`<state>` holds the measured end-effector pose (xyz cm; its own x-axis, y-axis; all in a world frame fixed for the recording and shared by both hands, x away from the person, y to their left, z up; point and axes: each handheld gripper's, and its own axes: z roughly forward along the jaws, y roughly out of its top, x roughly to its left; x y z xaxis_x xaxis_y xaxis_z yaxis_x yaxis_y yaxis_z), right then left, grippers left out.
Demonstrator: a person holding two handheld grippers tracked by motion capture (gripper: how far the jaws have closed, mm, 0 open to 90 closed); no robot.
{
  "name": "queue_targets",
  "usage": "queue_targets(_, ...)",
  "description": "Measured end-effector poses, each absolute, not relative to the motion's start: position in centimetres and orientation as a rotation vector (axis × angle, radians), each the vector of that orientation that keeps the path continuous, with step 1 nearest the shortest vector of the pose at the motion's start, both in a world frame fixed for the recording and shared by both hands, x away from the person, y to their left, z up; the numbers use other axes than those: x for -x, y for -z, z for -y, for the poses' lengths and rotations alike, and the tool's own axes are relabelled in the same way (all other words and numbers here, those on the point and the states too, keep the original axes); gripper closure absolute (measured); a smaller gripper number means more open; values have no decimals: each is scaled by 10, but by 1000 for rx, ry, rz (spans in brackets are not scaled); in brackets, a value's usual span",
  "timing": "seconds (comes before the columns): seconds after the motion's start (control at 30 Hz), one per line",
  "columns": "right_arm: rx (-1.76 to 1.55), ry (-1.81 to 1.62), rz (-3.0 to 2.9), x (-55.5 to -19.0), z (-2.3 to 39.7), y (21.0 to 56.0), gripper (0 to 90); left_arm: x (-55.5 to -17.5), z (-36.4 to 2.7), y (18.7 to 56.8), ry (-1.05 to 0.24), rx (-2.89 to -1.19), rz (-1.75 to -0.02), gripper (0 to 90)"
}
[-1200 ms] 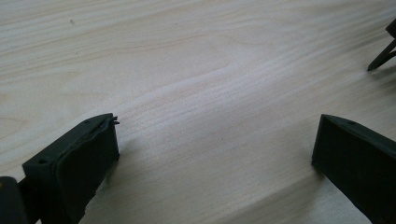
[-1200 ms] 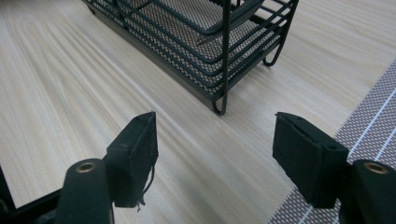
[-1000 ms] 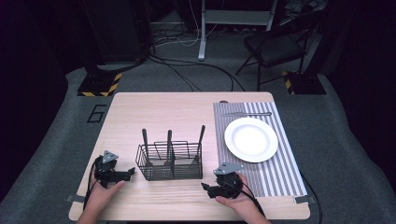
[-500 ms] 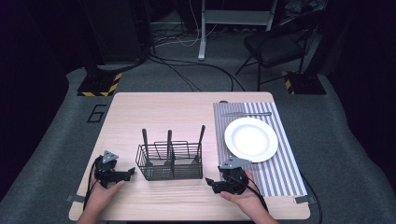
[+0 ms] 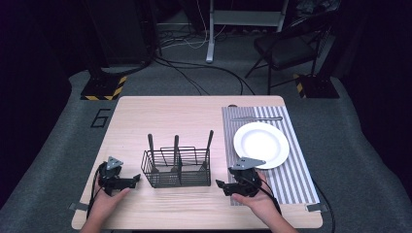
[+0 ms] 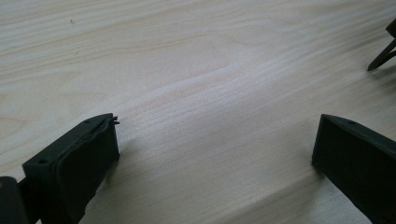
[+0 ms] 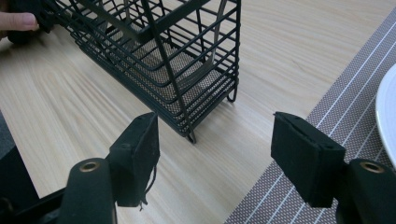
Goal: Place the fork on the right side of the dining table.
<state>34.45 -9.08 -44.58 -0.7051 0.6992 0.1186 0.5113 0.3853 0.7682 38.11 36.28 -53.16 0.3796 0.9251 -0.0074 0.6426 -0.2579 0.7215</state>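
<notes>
High view: we log wire basket (image 5: 177, 167) on counter (image 5: 194, 116), light, stiff; take top rim. Left hand-held gripper (image 5: 136, 178), right hand-held gripper (image 5: 219, 185): jaws apart, empty.

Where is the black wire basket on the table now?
In the high view, the black wire basket stands near the table's front edge, between the left tool and the right tool, left of the striped mat.

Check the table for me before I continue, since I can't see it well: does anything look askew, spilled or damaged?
Nothing stands out. The wire basket stands upright with three utensil handles rising from it, the white plate sits squarely on the striped mat, and a utensil lies flat beyond it. No spill or damage shows.
</notes>
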Motion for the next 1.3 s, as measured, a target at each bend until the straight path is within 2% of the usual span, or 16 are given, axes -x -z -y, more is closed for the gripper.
queue_targets(1.3, -1079, -1288, -2388, -373, 91, 387, 333, -381, -363, 532, -565, -1999, -1344, 2)
